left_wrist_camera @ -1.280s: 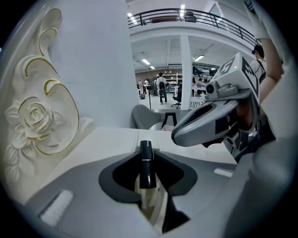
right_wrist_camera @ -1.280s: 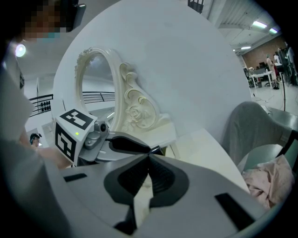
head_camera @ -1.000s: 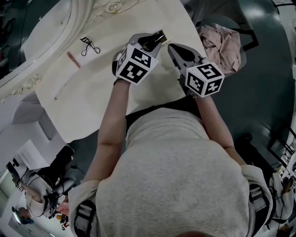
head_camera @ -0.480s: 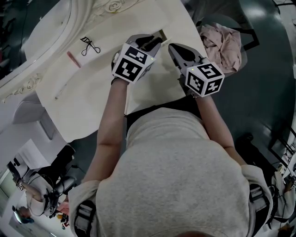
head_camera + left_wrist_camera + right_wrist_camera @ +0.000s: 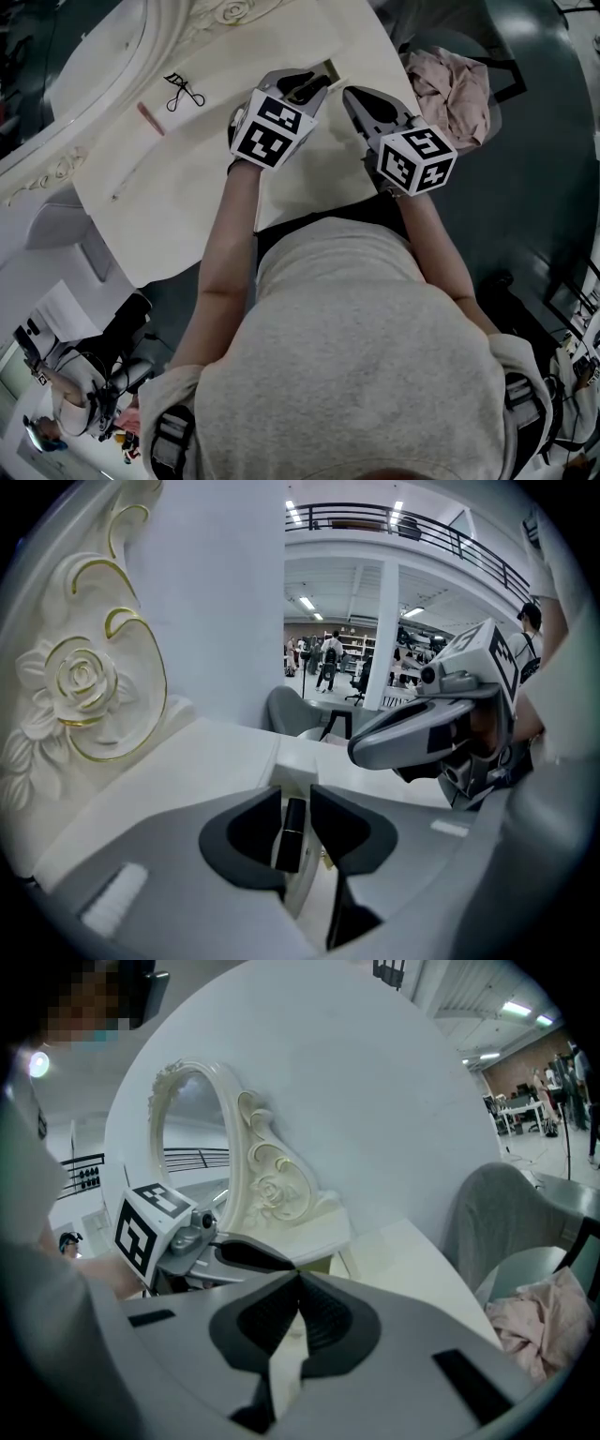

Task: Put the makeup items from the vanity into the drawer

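- Head view: the left gripper [image 5: 314,82] hangs over the far part of the white vanity table [image 5: 178,216]. A narrow open drawer [image 5: 328,67] with a white rim sits just beyond its fingers.
- The right gripper [image 5: 350,95] is just to the right of the left fingers, apart from them, over the table's right edge.
- A black eyelash curler [image 5: 183,91] lies on the table well to the left of the left fingers. A slim pink stick [image 5: 148,119] lies further left, beside the curler.
- A crumpled pink cloth [image 5: 450,89] lies on a grey chair [image 5: 469,56], to the right of the right fingers.
- Left gripper view: the fingers [image 5: 248,832] are closed on a slim black lipstick tube [image 5: 292,832], which stands lengthwise between the pads. The drawer's white rim shows just ahead of and below the tube.
- A white carved rose frame with gold lines [image 5: 75,682] stands to the left of the fingers. The right gripper is ahead on the right.
- Right gripper view: the fingers [image 5: 328,1321] are together, tips touching, with nothing between them. The left gripper sits just left of them, and an oval mirror [image 5: 192,1143] stands behind.
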`<action>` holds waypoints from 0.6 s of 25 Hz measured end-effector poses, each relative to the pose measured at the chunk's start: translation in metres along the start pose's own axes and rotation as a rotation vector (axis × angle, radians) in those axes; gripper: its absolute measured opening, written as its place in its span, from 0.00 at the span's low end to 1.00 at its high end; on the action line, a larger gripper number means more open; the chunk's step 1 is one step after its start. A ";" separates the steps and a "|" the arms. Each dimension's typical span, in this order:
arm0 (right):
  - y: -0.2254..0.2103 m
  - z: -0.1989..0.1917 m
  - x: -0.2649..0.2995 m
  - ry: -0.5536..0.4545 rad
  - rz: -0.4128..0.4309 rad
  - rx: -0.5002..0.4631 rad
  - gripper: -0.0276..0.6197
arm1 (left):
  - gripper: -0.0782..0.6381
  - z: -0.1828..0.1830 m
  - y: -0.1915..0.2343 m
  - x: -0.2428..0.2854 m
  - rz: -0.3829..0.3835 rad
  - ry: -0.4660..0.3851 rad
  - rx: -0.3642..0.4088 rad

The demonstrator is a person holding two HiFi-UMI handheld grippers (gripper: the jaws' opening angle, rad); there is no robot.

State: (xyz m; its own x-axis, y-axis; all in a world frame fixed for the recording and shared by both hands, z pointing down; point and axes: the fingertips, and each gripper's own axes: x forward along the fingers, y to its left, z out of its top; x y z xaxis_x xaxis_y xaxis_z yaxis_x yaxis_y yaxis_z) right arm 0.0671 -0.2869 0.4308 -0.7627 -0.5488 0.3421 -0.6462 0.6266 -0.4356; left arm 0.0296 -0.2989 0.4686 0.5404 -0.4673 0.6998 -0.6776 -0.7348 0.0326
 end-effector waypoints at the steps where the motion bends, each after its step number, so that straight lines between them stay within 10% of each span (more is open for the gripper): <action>1: 0.000 0.001 -0.001 -0.005 -0.001 -0.001 0.05 | 0.25 0.000 0.001 0.000 0.008 -0.005 -0.004; 15: 0.024 0.004 -0.002 0.002 0.037 -0.079 0.05 | 0.15 0.018 0.005 -0.038 0.063 -0.182 -0.112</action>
State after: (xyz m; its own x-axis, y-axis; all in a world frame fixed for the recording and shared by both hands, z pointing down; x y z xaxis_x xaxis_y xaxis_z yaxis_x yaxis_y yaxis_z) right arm 0.0535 -0.2731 0.4163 -0.7860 -0.5238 0.3285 -0.6177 0.6878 -0.3812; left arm 0.0147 -0.2937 0.4290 0.5695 -0.5994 0.5625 -0.7585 -0.6469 0.0786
